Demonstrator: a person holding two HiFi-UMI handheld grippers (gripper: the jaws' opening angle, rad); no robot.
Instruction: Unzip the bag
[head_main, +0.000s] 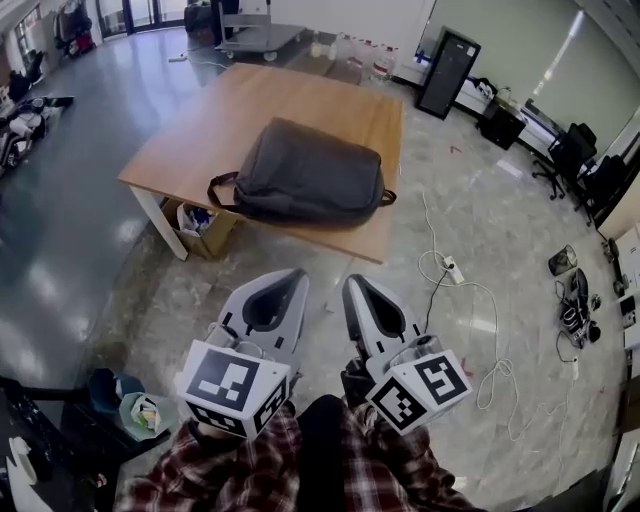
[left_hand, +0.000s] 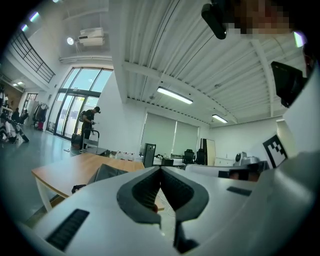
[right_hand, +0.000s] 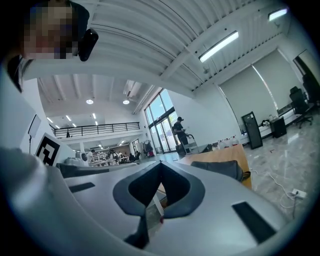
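A dark grey backpack (head_main: 310, 172) lies flat on the wooden table (head_main: 200, 130), near its front right edge, with a strap loop hanging off its left end. Both grippers are held low in front of the person, well short of the table and pointing toward it. My left gripper (head_main: 290, 276) and my right gripper (head_main: 356, 284) are side by side, each shut with nothing between the jaws. In the left gripper view the jaws (left_hand: 160, 169) meet at the tip, with the backpack (left_hand: 107, 173) far beyond. The right gripper view shows the same shut tip (right_hand: 161, 163) and the backpack (right_hand: 220, 169) in the distance.
A cardboard box (head_main: 200, 225) sits under the table's near left leg. A power strip with white cable (head_main: 450, 268) lies on the floor to the right. A black cabinet (head_main: 447, 72) stands behind the table. A bin (head_main: 140, 412) is at lower left. A person (left_hand: 89, 122) stands far off.
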